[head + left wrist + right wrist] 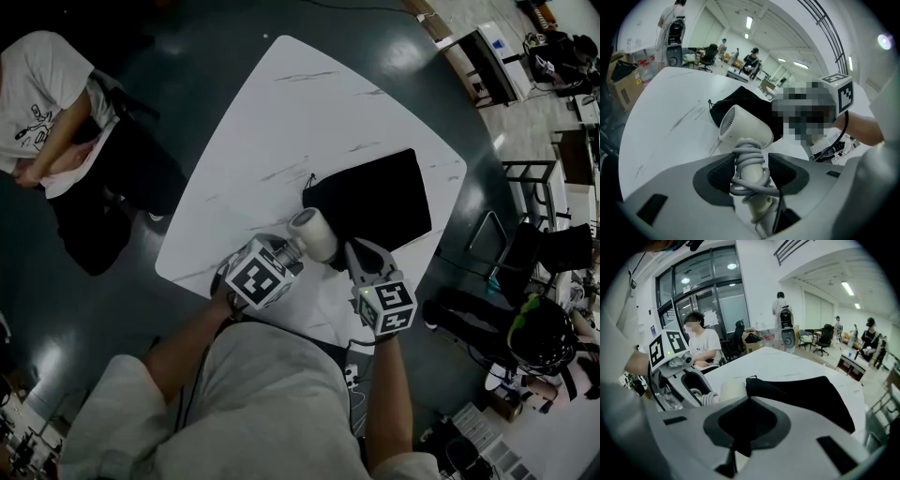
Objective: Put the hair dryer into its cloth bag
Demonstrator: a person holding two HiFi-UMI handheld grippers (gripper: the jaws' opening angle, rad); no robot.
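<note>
The white hair dryer (313, 234) hangs over the near part of the white table (281, 112), its round head toward the black cloth bag (380, 199). My left gripper (286, 251) is shut on its handle, which has the grey cord wound around it (749, 161). In the left gripper view the dryer's head (743, 124) sits just in front of the bag (747, 101). My right gripper (361, 255) is shut on the bag's near edge, and black cloth (801, 394) fills its jaws (746, 425). The dryer (732, 390) is just left of the bag's mouth.
A person in a white shirt (42, 103) sits beyond the table's left edge. Desks and chairs (525, 216) stand to the right. A printed sheet (829, 143) lies near the table's front edge. Other people stand far back in the room (782, 305).
</note>
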